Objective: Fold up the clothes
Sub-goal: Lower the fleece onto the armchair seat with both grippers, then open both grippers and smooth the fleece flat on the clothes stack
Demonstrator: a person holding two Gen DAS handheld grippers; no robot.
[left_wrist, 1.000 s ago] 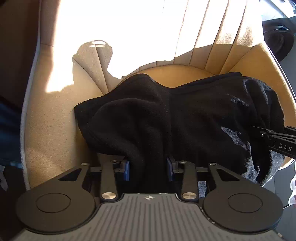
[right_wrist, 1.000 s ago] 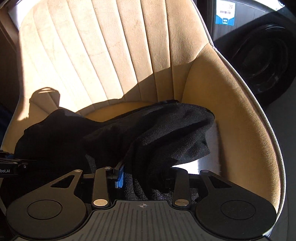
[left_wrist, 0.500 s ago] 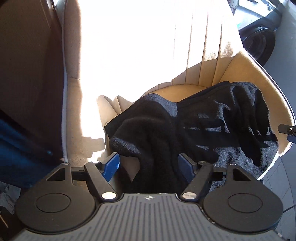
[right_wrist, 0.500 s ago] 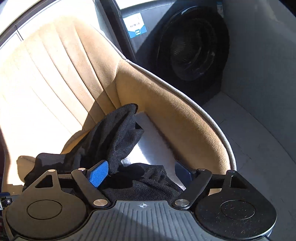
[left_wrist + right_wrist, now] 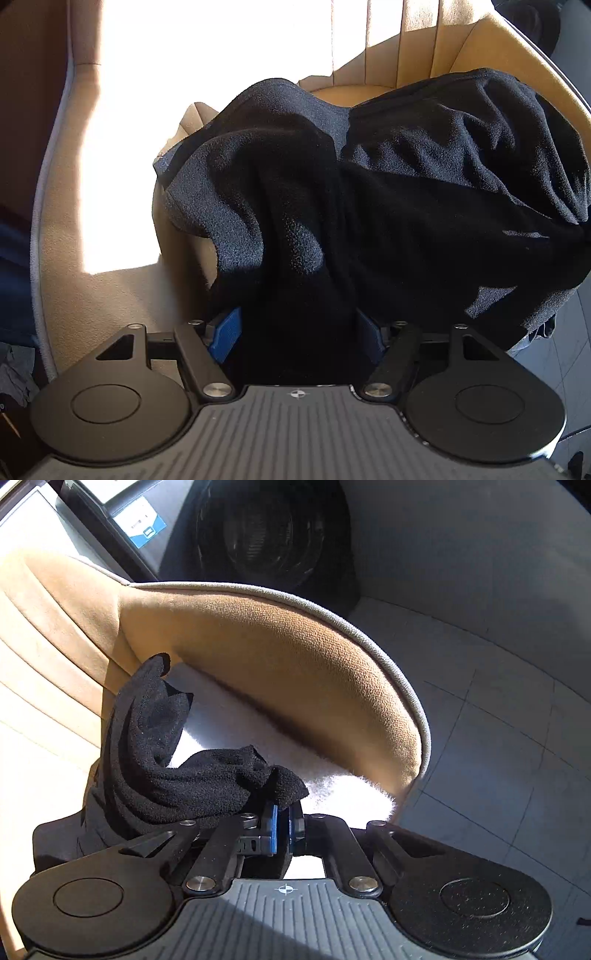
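Observation:
A black fleece garment [image 5: 406, 206] lies crumpled on the seat of a tan armchair [image 5: 110, 295]. My left gripper [image 5: 297, 332] points steeply down at its near-left part. The jaws stand wide and are closing, with a thick bunch of the fleece filling the gap between the blue pads [image 5: 226, 334]. In the right wrist view the garment [image 5: 155, 760] rises in a ridge at the left. My right gripper [image 5: 282, 821] is shut, its pads pinching a corner of the fleece at their tips.
The armchair's curved arm [image 5: 277, 657] with pale piping wraps the right side. A white fluffy seat pad [image 5: 332, 786] shows under the garment. Beyond the chair are a grey tiled floor [image 5: 498, 775] and a dark washing-machine door [image 5: 266, 531]. Strong sunlight washes out the chair back.
The left gripper dropped closer, and fleece now fills its gap. The right gripper rolled and swung toward the chair's right arm, and its wide jaws shut on the garment's corner.

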